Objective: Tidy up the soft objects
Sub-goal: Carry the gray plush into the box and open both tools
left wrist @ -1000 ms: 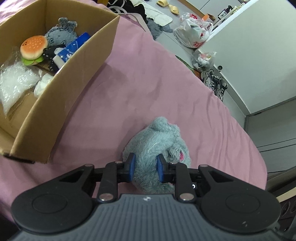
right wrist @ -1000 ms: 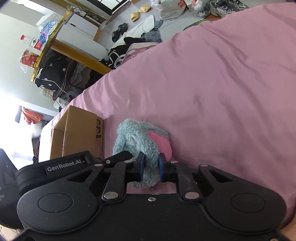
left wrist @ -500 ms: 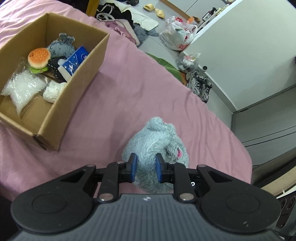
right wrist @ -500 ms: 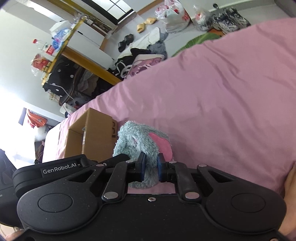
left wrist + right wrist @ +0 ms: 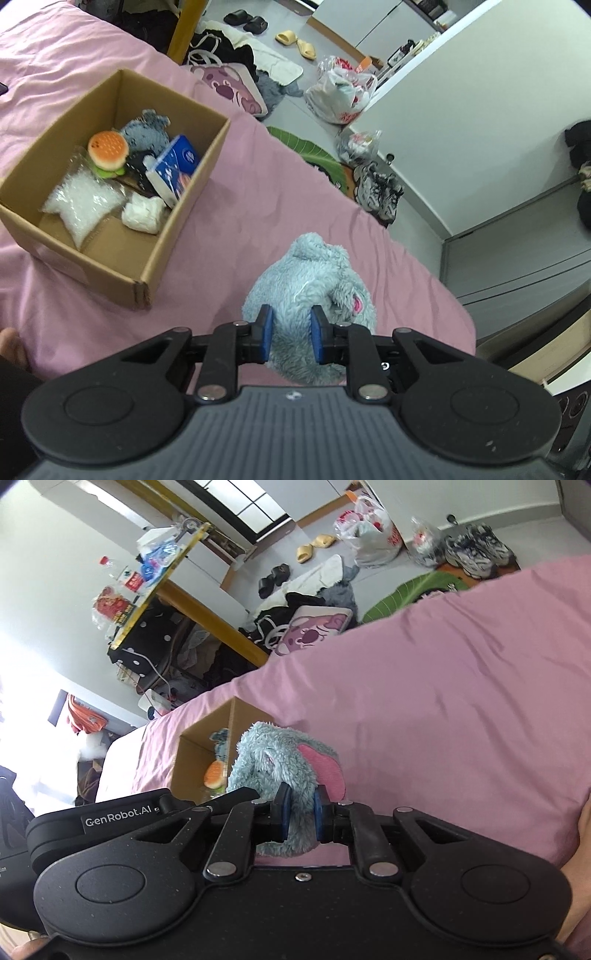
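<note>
Both grippers, left (image 5: 291, 334) and right (image 5: 299, 812), pinched our plush toy (image 5: 310, 280), sharing its floppy bulk for the cardboard box (image 5: 177, 229).

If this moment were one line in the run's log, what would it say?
left gripper: shut on plush | right gripper: shut on plush | plush: above pink sheet | box: open, part filled

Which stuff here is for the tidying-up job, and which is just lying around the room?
For the job:
- plush toy, clamped by the left gripper and right gripper
- cardboard box
- burger toy, in the box

Just lying about:
- slippers
- sneakers
- plastic bag
- clothes pile
</note>
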Tool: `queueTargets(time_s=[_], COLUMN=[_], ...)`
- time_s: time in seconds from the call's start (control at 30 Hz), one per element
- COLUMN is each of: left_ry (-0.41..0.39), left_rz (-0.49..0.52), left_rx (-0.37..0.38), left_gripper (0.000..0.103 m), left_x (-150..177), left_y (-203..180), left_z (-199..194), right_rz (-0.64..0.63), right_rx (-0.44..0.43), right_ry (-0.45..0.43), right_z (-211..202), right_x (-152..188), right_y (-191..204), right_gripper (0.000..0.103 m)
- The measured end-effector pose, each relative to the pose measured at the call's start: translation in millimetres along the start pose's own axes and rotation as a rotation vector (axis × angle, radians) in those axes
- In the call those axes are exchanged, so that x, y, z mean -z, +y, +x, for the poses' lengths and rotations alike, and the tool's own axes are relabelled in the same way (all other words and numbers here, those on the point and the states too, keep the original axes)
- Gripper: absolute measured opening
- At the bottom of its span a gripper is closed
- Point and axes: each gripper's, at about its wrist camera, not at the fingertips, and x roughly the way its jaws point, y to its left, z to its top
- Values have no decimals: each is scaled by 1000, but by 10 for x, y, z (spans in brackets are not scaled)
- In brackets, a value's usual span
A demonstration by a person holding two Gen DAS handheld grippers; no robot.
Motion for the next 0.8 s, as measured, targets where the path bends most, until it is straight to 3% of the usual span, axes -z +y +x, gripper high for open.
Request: queueTargets(time_s=[0.8], left_ry=[-106], left_rz=[-98], left_rx=[58], left_gripper=[20], left_x=[-597], left_y=[735], left_z=[-743], right_rz=[-127], right_rx=[-55], right_ry=[22], right_z=[250], right_x=[20], right_y=[1063], right_gripper=[13])
